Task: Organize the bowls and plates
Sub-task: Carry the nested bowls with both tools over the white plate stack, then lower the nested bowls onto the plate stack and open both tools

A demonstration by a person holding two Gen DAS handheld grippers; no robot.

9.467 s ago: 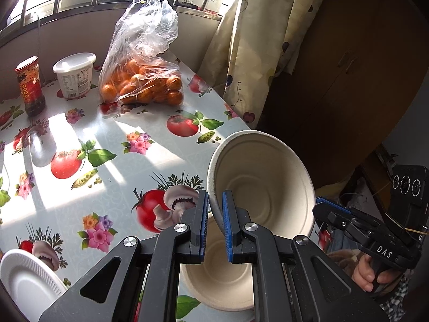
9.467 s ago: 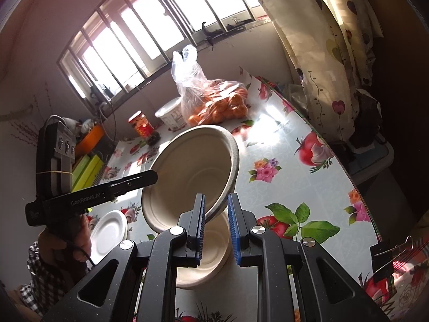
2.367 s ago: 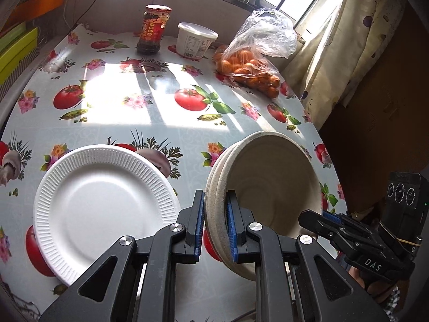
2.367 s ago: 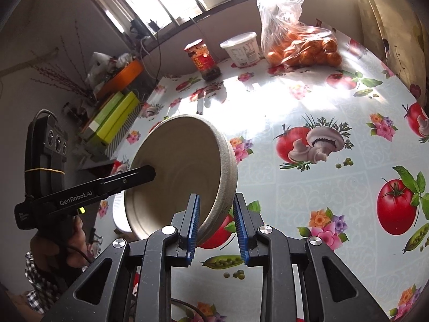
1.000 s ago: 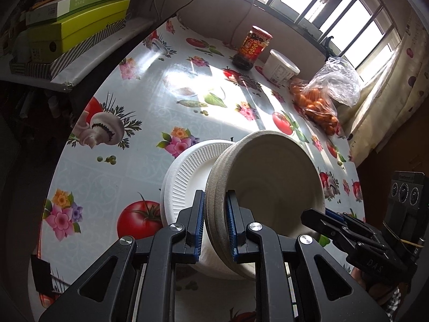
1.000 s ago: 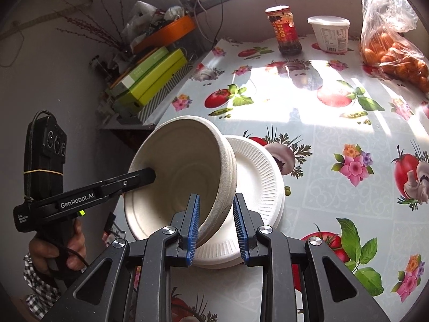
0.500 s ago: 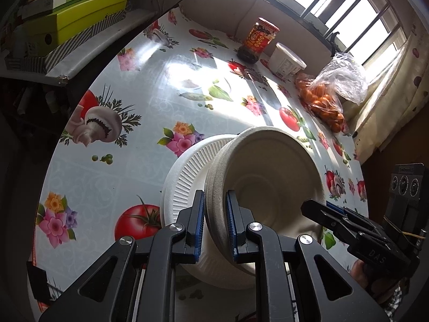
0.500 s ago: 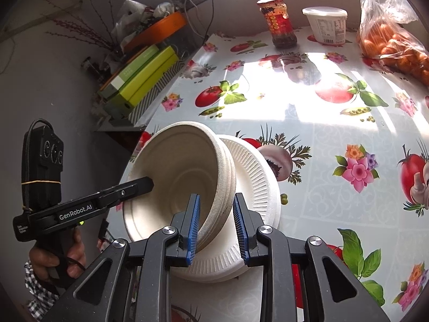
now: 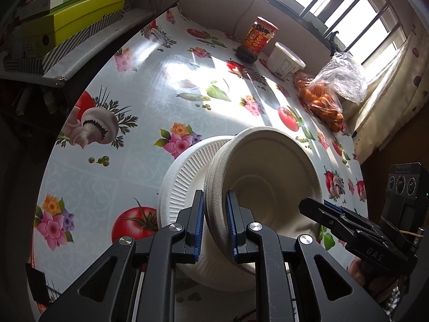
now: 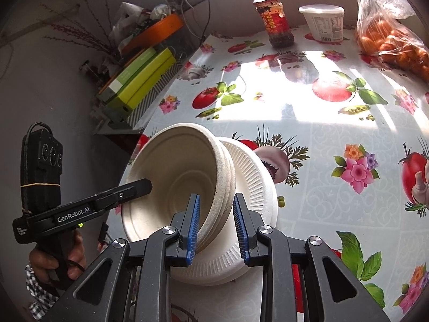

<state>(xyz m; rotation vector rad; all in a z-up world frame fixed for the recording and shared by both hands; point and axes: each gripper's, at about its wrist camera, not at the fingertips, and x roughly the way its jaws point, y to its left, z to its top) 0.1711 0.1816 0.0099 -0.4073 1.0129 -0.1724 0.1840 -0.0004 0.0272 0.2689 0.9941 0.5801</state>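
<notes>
A round table (image 9: 150,112) under a glossy cloth printed with tomatoes, mushrooms and flowers filled both views, sunlit from a barred window at the upper right of the left wrist view. Nearest the camera there, the left gripper (image 9: 213,228) was clenched on the rim of a stack of nested bowls (image 9: 268,171), tilted on edge at lower centre. In the right wrist view the right gripper (image 10: 216,226) straddled the opposite rim of the bowls (image 10: 182,177); its left pad touched the inside, while its right pad stood off the outer wall. The bowls leaned over a white ribbed plate (image 9: 185,177) lying on the cloth just behind them. Farther back, toward the upper right, stood a red-labelled jar (image 9: 256,39), a white tub (image 9: 284,60) and a bag of oranges (image 9: 327,99).
</notes>
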